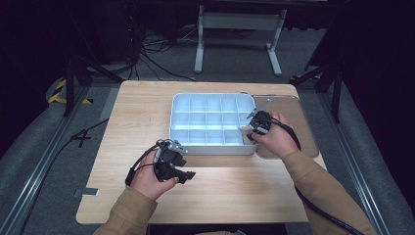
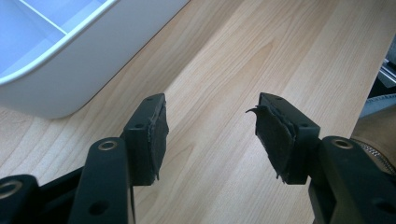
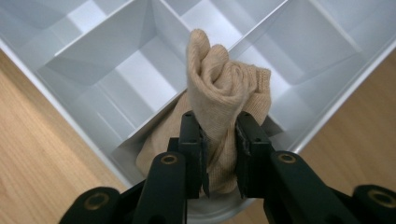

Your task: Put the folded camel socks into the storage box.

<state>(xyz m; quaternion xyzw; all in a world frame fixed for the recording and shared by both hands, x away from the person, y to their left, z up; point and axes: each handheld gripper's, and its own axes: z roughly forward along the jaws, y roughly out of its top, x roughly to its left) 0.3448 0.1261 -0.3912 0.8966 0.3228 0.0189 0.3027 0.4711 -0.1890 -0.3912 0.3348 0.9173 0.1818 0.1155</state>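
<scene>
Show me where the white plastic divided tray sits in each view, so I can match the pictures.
High view: white plastic divided tray at table centre, between both hands.
Left gripper view: its rounded corner at top left, beyond the open left claw.
Right gripper view: its compartments across the top, behind the beige knitted sock the right claw grips.
Shared landmark: light wooden tabletop.

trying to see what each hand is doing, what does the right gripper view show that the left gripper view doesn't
Right gripper view: the right gripper shut on a rolled beige sock, held over the corner compartments of the white divided tray.

Left gripper view: the left gripper with jaws open and nothing between them, above bare table, a worn pad peeling on one jaw.

Both: the white tray and the light wooden table.
</scene>
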